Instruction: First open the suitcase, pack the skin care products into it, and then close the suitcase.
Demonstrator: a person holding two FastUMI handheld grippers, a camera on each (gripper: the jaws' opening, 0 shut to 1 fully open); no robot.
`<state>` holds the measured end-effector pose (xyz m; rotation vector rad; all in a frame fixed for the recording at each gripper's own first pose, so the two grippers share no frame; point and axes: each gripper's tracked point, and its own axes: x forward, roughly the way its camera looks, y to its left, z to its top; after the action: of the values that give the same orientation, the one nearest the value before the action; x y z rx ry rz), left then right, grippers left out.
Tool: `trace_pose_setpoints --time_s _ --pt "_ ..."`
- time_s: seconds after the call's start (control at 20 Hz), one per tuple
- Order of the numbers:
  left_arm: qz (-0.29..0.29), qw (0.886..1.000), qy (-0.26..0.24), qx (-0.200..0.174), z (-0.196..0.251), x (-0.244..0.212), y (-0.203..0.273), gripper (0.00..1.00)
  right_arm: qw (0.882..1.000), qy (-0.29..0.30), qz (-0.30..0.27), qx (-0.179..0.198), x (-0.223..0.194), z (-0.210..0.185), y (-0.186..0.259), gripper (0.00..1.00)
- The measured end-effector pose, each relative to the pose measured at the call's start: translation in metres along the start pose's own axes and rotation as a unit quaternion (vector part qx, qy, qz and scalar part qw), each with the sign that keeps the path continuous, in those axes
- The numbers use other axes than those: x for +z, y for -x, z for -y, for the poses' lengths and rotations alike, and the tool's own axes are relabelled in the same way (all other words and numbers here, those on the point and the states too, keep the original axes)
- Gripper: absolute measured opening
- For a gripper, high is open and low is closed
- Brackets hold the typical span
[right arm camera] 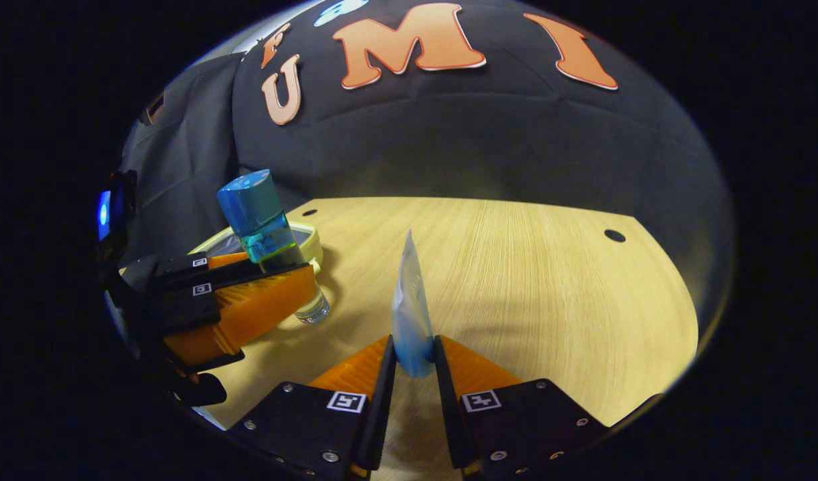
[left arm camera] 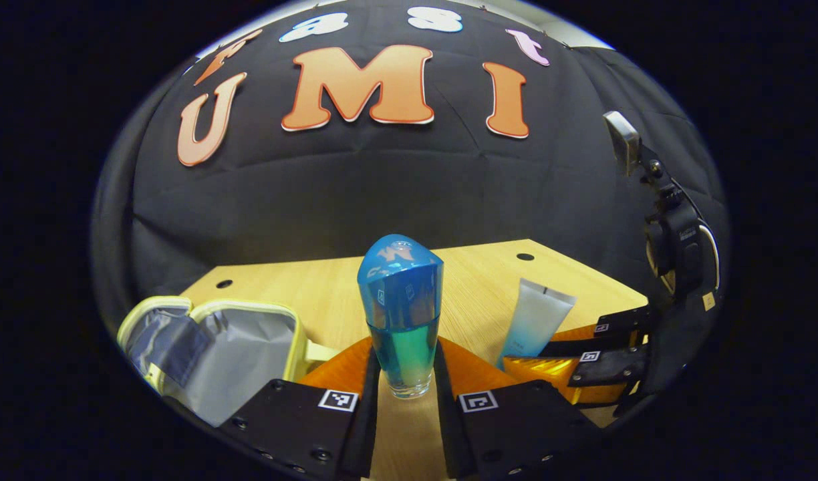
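A clear bottle [left arm camera: 402, 314] of blue-green liquid with a blue cap stands upright at the middle of the wooden table [left arm camera: 476, 280]. My left gripper [left arm camera: 406, 361] is shut on its lower half. The bottle [right arm camera: 265, 227] and the left gripper [right arm camera: 275, 267] also appear at the left of the right gripper view, with the bottle's base at or just above the tabletop. A pale blue-and-white tube [right arm camera: 409, 314] stands on its cap end, and my right gripper [right arm camera: 414, 351] is shut on its lower part. The small pale-yellow suitcase [left arm camera: 208, 347] lies open at the left, its grey lining showing.
In the left gripper view the tube [left arm camera: 536, 321] and the right gripper [left arm camera: 536, 351] sit close to the right of the bottle. The suitcase rim [right arm camera: 312, 240] lies just behind the bottle. Bare wooden table [right arm camera: 549, 287] stretches to the right, with small holes near its far edge.
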<state>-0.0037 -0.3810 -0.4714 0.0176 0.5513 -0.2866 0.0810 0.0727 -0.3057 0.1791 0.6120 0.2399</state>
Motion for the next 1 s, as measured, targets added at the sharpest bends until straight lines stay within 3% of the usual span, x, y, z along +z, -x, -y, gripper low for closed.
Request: trace_pose_setpoints --time_s 0.2,0.55,0.85,1.0 --pt "0.009 1.0 -0.008 0.018 -0.022 0.034 0.027 0.4 1.0 0.002 0.02 0.016 0.045 -0.013 0.032 0.38" --pt "0.023 0.997 -0.019 0.068 -0.073 0.076 0.073 0.4 0.996 0.057 0.067 0.034 0.109 -0.028 0.078 0.38" --pt "0.038 0.992 -0.018 0.12 -0.124 0.095 0.104 0.4 0.99 0.078 0.105 0.049 0.133 -0.046 0.103 0.38" --pt "0.035 0.992 -0.021 0.123 -0.147 0.093 0.112 0.4 0.989 0.083 0.109 0.052 0.135 -0.06 0.102 0.38"
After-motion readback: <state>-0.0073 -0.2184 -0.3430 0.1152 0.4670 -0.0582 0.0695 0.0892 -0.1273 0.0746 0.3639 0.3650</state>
